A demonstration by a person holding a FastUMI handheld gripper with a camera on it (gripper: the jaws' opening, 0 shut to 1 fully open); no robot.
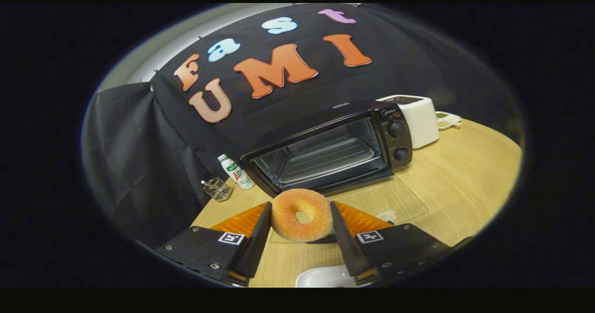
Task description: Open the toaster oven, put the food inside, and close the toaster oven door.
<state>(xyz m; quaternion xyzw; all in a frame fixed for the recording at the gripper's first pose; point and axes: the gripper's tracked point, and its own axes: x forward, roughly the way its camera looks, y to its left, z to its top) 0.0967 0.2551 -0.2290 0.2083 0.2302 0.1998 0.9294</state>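
The donut [301, 214] stands up on its edge, its hole facing the camera and the open toaster oven [331, 149] beyond. It is round, puffy and rough with sugar — the oven is a shiny black box with a glass door [372, 201] lying flat on the wooden worktop [465, 178]. The gripper [301, 231] has its jaws clamped on the donut's two sides, holding it above the worktop.

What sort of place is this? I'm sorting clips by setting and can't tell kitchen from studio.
Probably a staged recording booth dressed as a kitchen counter: a black cloth wall backs a wooden table holding a toaster oven and a white toaster. The gripper holds a sugared donut.
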